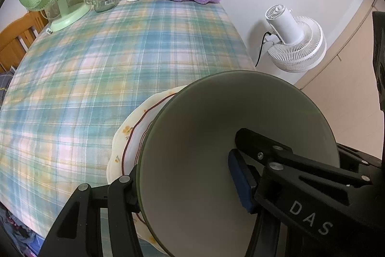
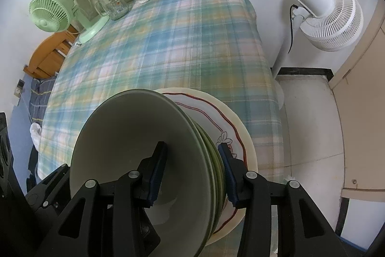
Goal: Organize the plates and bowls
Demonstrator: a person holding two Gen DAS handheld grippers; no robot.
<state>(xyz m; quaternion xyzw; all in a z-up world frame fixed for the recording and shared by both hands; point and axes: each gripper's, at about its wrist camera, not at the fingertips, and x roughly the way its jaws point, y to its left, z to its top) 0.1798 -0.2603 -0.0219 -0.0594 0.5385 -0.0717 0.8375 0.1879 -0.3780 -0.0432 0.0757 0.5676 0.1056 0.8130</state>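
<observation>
Olive bowls [image 2: 134, 148] nested, gripped at opposite rims by left tool [image 1: 185, 182] and right tool [image 2: 192, 175], over plate [image 2: 240, 136]; still to set down on surface [image 1: 120, 52].

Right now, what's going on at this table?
A person is stacking dishes with two handheld grippers. Both clamp the rim of a stack of green bowls, one finger inside the top bowl, the other outside: the left gripper on one side, the right gripper on the other. The stack is at a floral plate near the front edge of the plaid tablecloth; whether it rests on the plate or hangs just above it is unclear.
</observation>
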